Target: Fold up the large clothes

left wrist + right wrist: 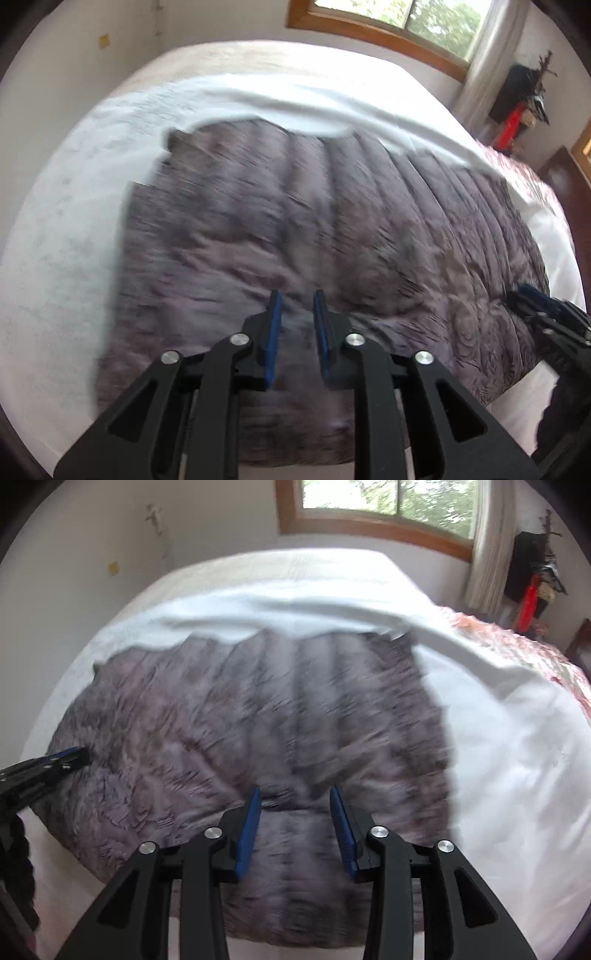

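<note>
- Daylight comes from the window (399, 22) at the top of both views; the panes are blown out to near white with some green.
- The room is evenly and softly lit, fairly bright, with no hard shadows.
- The white sheet (517, 760) is overexposed on the right side of the right wrist view and loses its texture.
- Motion blur smears the grey quilt (295, 229) into streaks, and its edges against the sheet look ragged.
- The black gripper frames stay sharp, and their metal pins catch small glints.
- Fisheye distortion bows the bed, and dark vignetting fills the corners.
</note>
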A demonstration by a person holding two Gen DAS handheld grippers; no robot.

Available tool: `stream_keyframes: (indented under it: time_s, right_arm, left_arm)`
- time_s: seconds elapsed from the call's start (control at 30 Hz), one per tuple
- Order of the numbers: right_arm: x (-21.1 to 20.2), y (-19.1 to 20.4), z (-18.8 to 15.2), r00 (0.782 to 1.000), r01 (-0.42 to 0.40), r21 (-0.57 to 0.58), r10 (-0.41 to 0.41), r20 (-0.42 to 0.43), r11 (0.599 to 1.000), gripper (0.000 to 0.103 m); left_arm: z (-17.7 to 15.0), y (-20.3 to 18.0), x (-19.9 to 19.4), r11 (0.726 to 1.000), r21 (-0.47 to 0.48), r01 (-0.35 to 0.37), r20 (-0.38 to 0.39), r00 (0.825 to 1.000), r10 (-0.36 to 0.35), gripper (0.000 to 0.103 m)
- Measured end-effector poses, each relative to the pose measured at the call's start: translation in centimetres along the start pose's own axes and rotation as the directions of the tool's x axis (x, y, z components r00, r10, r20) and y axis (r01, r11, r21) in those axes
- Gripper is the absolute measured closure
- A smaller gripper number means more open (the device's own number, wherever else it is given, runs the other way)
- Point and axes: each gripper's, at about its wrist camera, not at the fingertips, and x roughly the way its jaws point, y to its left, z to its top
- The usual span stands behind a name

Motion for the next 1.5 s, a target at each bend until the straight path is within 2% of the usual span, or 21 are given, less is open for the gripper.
stream_keyframes:
  time_s: [0.07,0.27,0.33,0.4,0.5,0.63,0.67,0.8,0.93,1.03,1.07,1.17,1.23,1.27,1.37,1.5]
  right_arm:
    - [-0.8,-2.6,0.8,1.000,-0.026,0.058,0.025,0.004,0.998,0.051]
    - [-0.4,-9.7,2.3,0.999,-0.019,0.192,0.024,-0.022,0.981,0.042]
    - [0.3,-11.1,2.5,0.998,-0.043,0.205,0.052,-0.038,0.978,0.040]
    - [1.0,-11.7,2.5,0.996,-0.057,0.217,0.070,-0.053,0.975,0.034]
    - [2.4,-12.5,2.7,0.985,-0.124,0.253,0.149,-0.082,0.959,0.032]
    - [4.3,-12.6,2.7,0.964,-0.201,0.288,0.242,-0.113,0.936,0.031]
    - [4.8,-12.6,2.7,0.957,-0.220,0.292,0.264,-0.122,0.931,0.028]
    - [6.4,-12.4,2.7,0.946,-0.234,0.296,0.287,-0.148,0.926,0.024]
    - [7.9,-12.5,2.7,0.920,-0.299,0.345,0.365,-0.143,0.890,0.022]
    - [8.2,-12.2,3.0,0.911,-0.330,0.346,0.393,-0.128,0.878,0.028]
    - [8.2,-12.1,3.1,0.906,-0.342,0.343,0.403,-0.126,0.875,0.036]
    - [7.8,-11.7,3.2,0.895,-0.379,0.331,0.434,-0.108,0.864,0.057]
    - [7.2,-11.4,3.4,0.894,-0.392,0.319,0.439,-0.089,0.863,0.068]
    - [6.8,-11.4,3.5,0.894,-0.397,0.320,0.442,-0.078,0.860,0.075]
    - [4.7,-11.4,3.8,0.889,-0.427,0.321,0.457,-0.020,0.845,0.081]
    - [0.7,-10.6,4.2,0.886,-0.449,0.284,0.463,0.019,0.847,0.083]
  left_arm:
    - [0.9,2.4,-1.1,0.999,-0.036,-0.020,0.020,1.000,0.020,0.068]
    - [3.0,8.3,-0.9,0.992,-0.093,-0.087,-0.017,0.996,0.085,0.057]
    - [3.1,9.6,-0.4,0.992,-0.108,-0.068,-0.035,0.997,0.064,0.055]
    - [3.3,10.4,0.0,0.992,-0.121,-0.039,-0.044,0.998,0.034,0.045]
    - [3.5,10.5,0.9,0.991,-0.132,-0.010,-0.052,0.999,0.003,0.042]
    - [3.8,10.7,2.2,0.990,-0.141,0.017,-0.073,0.997,-0.028,0.040]
    - [3.9,10.9,2.7,0.989,-0.147,0.031,-0.079,0.996,-0.043,0.039]
    - [4.7,11.2,4.2,0.981,-0.183,0.064,-0.092,0.992,-0.082,0.037]
    - [5.7,11.7,5.8,0.967,-0.231,0.107,-0.106,0.985,-0.134,0.036]
    - [6.3,11.8,6.9,0.952,-0.271,0.140,-0.112,0.978,-0.176,0.035]
    - [6.5,11.8,7.2,0.948,-0.281,0.150,-0.113,0.976,-0.188,0.035]
    - [7.1,12.1,7.7,0.924,-0.320,0.211,-0.100,0.962,-0.254,0.058]
    - [7.4,12.0,7.3,0.927,-0.309,0.212,-0.085,0.965,-0.249,0.074]
    - [7.5,11.8,6.9,0.930,-0.301,0.210,-0.070,0.968,-0.241,0.085]
    - [7.9,11.5,5.1,0.922,-0.321,0.214,-0.016,0.973,-0.232,0.091]
    - [8.7,10.5,1.9,0.917,-0.315,0.245,0.036,0.969,-0.246,0.093]
